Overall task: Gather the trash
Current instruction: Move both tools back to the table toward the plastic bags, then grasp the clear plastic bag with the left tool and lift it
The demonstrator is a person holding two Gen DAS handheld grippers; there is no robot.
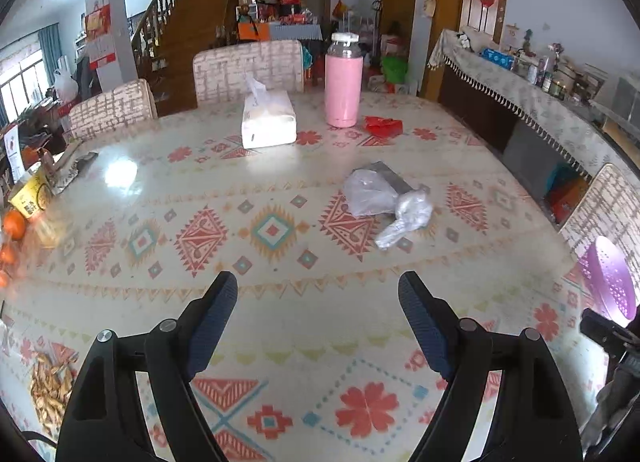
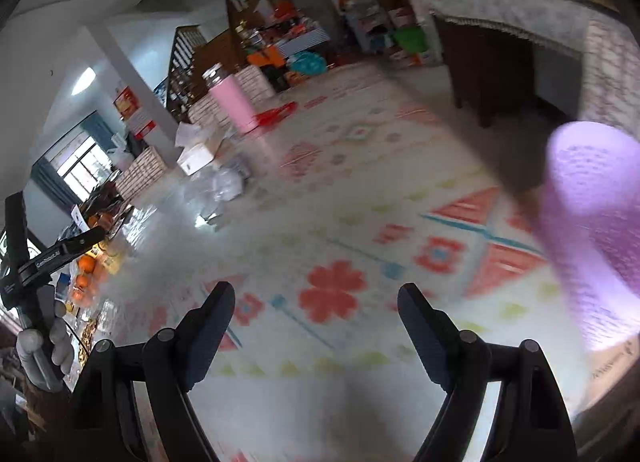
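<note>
The left hand-held gripper [image 1: 318, 292] hangs over the patterned worktop [image 1: 280, 342] with its jaws spread wide and nothing between them. Ahead of it and a little to its right lies the trash: a crumpled clear bag [image 1: 370, 192] resting partly on a flat grey packet [image 1: 390, 178], with a twisted silvery wrapper [image 1: 406, 218] touching the bag on the near side. Farther ahead stands a pink bottle [image 1: 343, 82] with a white cap, and just right of the bottle's foot lies a red wrapper [image 1: 383, 125]. Left of the bottle, near it but apart, sits a tissue pack [image 1: 268, 122]. Far to the gripper's right, at the worktop's edge, stands a purple colander [image 1: 610, 282]. To its left, at the worktop's edge, are oranges [image 1: 14, 224], and close in on the near left lies a heap of brown snacks [image 1: 50, 388].

The right hand-held gripper [image 2: 316, 296] also stands wide with nothing between its fingers, above a bare stretch of worktop [image 2: 340, 342]; this view is blurred. The colander [image 2: 592, 230] looms close on its right. The clear bag [image 2: 224, 186] lies well ahead and to its left, the bottle [image 2: 234, 104] beyond it. At the far left a gloved hand [image 2: 44, 350] grips the handle of the other hand-held gripper.
</note>
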